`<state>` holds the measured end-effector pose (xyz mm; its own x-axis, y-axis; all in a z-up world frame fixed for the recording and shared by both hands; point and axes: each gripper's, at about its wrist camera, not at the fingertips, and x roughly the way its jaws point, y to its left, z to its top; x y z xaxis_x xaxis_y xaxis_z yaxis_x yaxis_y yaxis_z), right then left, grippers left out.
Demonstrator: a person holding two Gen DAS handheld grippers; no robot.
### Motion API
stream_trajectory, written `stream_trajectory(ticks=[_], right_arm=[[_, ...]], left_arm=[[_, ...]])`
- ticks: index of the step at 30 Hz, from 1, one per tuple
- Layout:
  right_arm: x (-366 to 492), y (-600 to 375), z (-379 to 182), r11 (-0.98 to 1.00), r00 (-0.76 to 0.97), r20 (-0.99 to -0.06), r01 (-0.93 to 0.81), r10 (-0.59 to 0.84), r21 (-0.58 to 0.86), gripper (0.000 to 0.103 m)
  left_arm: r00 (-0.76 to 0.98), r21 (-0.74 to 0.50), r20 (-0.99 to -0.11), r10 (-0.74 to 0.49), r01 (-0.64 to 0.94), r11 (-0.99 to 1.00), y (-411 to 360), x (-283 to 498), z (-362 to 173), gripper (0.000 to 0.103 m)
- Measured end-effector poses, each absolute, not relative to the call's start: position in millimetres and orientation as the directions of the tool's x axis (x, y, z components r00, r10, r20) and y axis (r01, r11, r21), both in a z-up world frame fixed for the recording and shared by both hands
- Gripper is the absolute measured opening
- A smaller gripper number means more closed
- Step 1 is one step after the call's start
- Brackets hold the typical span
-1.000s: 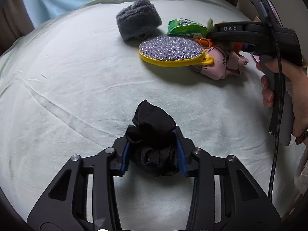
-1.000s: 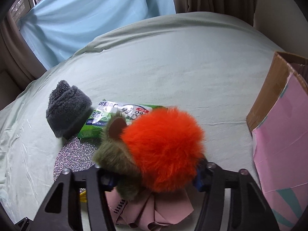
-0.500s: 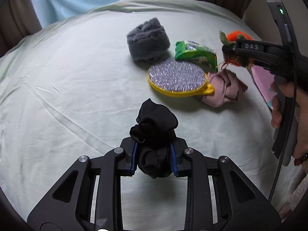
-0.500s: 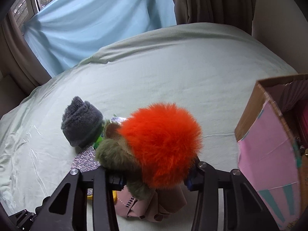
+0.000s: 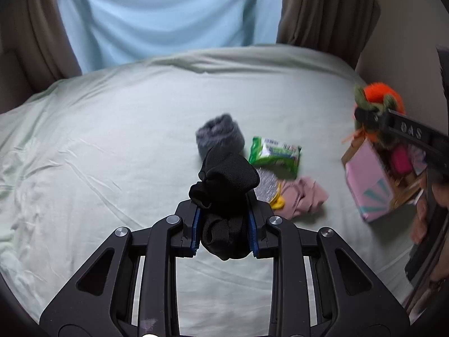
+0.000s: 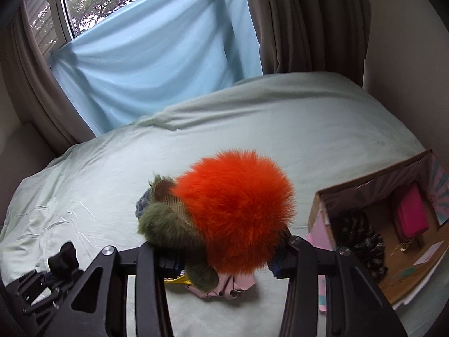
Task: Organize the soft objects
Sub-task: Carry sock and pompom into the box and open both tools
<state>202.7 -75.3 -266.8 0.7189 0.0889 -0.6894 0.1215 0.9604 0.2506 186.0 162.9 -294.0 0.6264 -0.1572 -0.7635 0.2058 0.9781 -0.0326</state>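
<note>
My left gripper (image 5: 223, 230) is shut on a bundle of black cloth (image 5: 224, 185) and holds it well above the pale green bed sheet (image 5: 112, 154). Squeezed in my right gripper (image 6: 224, 261), which is shut, is a fluffy orange and olive plush toy (image 6: 235, 213), also high over the bed. That toy (image 5: 376, 104) shows in the left wrist view at the far right, above an open cardboard box with pink sides (image 5: 370, 185). The black cloth (image 6: 63, 258) and the left gripper appear at the lower left of the right wrist view.
On the sheet lie a grey fuzzy roll (image 5: 219, 137), a green packet (image 5: 276, 154), a glittery yellow-rimmed disc (image 5: 266, 185) and a pink cloth (image 5: 303, 199). The box (image 6: 378, 230) holds a magenta pouch (image 6: 411, 216) and dark patterned fabric (image 6: 364, 238). A blue curtain (image 6: 154, 64) hangs behind the bed.
Both grippers have risen from the bed with their loads. The left jaws tightened on the black cloth. The box has come into view at the right.
</note>
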Motion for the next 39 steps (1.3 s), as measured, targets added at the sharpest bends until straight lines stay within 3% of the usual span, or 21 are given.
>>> stream_trajectory(ticks=[10,18,27,39], right_arm=[[173,-138,-184,0.964,0.736,-0.668,0.083,0.111,0.252,0.041],[155,-224,-163,0.973,0.723,-0.687,0.103,0.069,0.206,0.041],[151,-322,-189,0.970,0.660,-0.751,0.175,0.011,0.168,0.041],[185,-392,-245,0.966,0.537,-0.843,0.197,0.037,0.168,0.041]], left_arm=[[0.689,-0.062,-0.706,-0.163,0.168,0.984,87,182,-205,0.023],[0.672,-0.114,-0.702,-0.234,0.218,0.969,-18,179,-177,0.023],[0.555,-0.146,-0.770,-0.314,0.326,0.934,-153,186,-211,0.023],[0.366,-0.149,-0.884,-0.293,0.372,0.916,-255,214,-287,0.023]])
